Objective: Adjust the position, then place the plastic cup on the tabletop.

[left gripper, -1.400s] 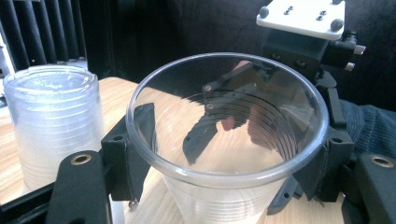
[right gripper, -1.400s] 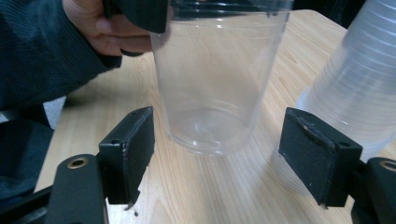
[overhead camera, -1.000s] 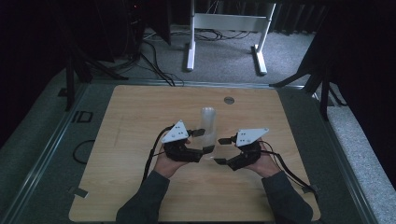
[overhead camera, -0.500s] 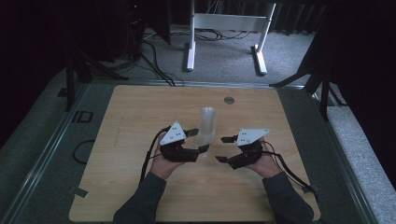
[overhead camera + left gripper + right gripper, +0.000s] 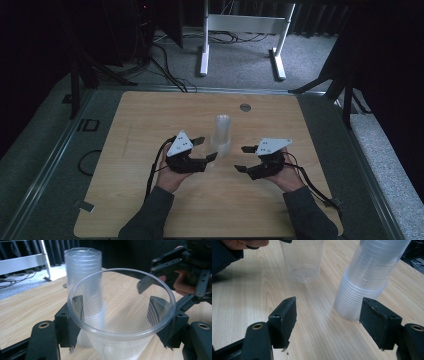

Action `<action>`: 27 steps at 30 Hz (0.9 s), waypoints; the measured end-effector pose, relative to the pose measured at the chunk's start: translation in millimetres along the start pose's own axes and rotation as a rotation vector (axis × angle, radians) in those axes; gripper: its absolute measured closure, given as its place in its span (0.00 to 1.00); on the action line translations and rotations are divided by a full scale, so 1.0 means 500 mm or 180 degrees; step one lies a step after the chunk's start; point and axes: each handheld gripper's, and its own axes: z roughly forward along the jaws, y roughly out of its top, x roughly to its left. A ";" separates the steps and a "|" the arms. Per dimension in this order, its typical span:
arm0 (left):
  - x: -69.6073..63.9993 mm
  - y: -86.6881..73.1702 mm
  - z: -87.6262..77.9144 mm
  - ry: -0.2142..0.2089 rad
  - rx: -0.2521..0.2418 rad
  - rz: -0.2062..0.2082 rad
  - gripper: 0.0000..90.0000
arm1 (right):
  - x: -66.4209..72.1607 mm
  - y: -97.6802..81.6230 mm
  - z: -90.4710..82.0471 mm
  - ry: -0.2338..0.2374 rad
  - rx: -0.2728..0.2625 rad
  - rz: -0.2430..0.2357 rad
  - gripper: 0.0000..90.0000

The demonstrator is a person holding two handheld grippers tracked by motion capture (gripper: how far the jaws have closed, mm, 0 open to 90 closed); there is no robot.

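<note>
One clear ribbed plastic cup [image 5: 121, 322] clamped by left gripper [image 5: 120, 327]

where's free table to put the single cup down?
Bare wood left of the left gripper out to the table edge, and the far strip between the cup stack and the small metal disc. Also the near edge between the forearms. Crowded: the middle, where the single cup, stack and right gripper sit close.

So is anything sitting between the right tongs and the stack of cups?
Nothing visible. The right tongs stand open over bare table, the stack of cups just ahead. The single cup in the left tongs is off to the side.
</note>
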 end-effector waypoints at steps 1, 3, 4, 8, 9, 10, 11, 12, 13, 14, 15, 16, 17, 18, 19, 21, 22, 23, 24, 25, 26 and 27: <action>0.001 -0.001 -0.001 0.0035 0.0007 -0.0014 0.34 | 0.000 -0.001 -0.001 -0.0006 0.0008 -0.0001 0.33; 0.005 -0.003 -0.005 0.0094 0.0015 -0.0012 0.34 | 0.000 -0.003 -0.003 -0.0010 0.0002 0.0008 0.33; 0.007 -0.004 -0.007 0.0110 0.0001 -0.0024 0.34 | 0.001 -0.003 -0.004 -0.0021 -0.0004 0.0018 0.33; 0.015 -0.007 -0.016 0.0209 -0.0004 -0.0037 0.34 | 0.000 -0.006 -0.006 -0.0050 -0.0005 0.0036 0.33; 0.017 -0.008 -0.018 0.0223 -0.0007 -0.0044 0.34 | 0.000 -0.005 -0.006 -0.0049 -0.0005 0.0038 0.33; 0.019 -0.010 -0.020 0.0246 -0.0007 -0.0046 0.34 | 0.000 -0.005 -0.007 -0.0050 -0.0009 0.0037 0.33; 0.020 -0.011 -0.022 0.0267 -0.0003 -0.0058 0.34 | 0.000 -0.005 -0.007 -0.0051 -0.0012 0.0034 0.33; 0.022 -0.012 -0.023 0.0292 -0.0006 -0.0064 0.34 | 0.001 -0.005 -0.007 -0.0049 -0.0014 0.0034 0.33; 0.024 -0.014 -0.024 0.0318 -0.0004 -0.0070 0.34 | 0.001 -0.005 -0.007 -0.0050 -0.0013 0.0033 0.33; 0.026 -0.015 -0.026 0.0349 -0.0002 -0.0084 0.34 | 0.001 -0.005 -0.007 -0.0053 -0.0013 0.0030 0.33; 0.028 -0.016 -0.028 0.0370 -0.0004 -0.0100 0.34 | 0.001 -0.005 -0.007 -0.0048 -0.0011 0.0039 0.33; 0.030 -0.017 -0.030 0.0392 -0.0005 -0.0112 0.34 | 0.001 -0.005 -0.006 -0.0044 -0.0010 0.0038 0.33; 0.032 -0.018 -0.032 0.0417 0.0000 -0.0119 0.34 | 0.002 -0.006 -0.006 -0.0045 -0.0009 0.0035 0.33; 0.034 -0.019 -0.033 0.0450 0.0000 -0.0124 0.34 | 0.002 -0.006 -0.006 -0.0044 -0.0009 0.0031 0.33; 0.035 -0.020 -0.035 0.0470 -0.0006 -0.0127 0.34 | 0.003 -0.006 -0.006 -0.0042 -0.0006 0.0024 0.33; 0.038 -0.021 -0.037 0.0496 -0.0013 -0.0132 0.34 | 0.003 -0.006 -0.007 -0.0041 -0.0007 0.0019 0.33; 0.042 -0.023 -0.039 0.0543 -0.0007 -0.0146 0.34 | 0.003 -0.006 -0.008 -0.0047 -0.0013 0.0026 0.33; 0.044 -0.024 -0.041 0.0568 -0.0005 -0.0156 0.34 | 0.003 -0.006 -0.008 -0.0051 -0.0015 0.0026 0.33; 0.044 -0.024 -0.041 0.0568 -0.0005 -0.0156 0.34 | 0.003 -0.006 -0.008 -0.0051 -0.0015 0.0026 0.33; 0.044 -0.024 -0.041 0.0568 -0.0005 -0.0156 0.34 | 0.004 -0.006 -0.009 -0.0055 -0.0017 0.0028 0.33; 0.050 -0.029 -0.045 0.0672 0.0004 -0.0172 0.34 | 0.005 -0.006 -0.011 -0.0064 -0.0015 0.0021 0.33; 0.050 -0.029 -0.045 0.0672 0.0004 -0.0172 0.34 | 0.005 -0.006 -0.011 -0.0064 -0.0015 0.0021 0.33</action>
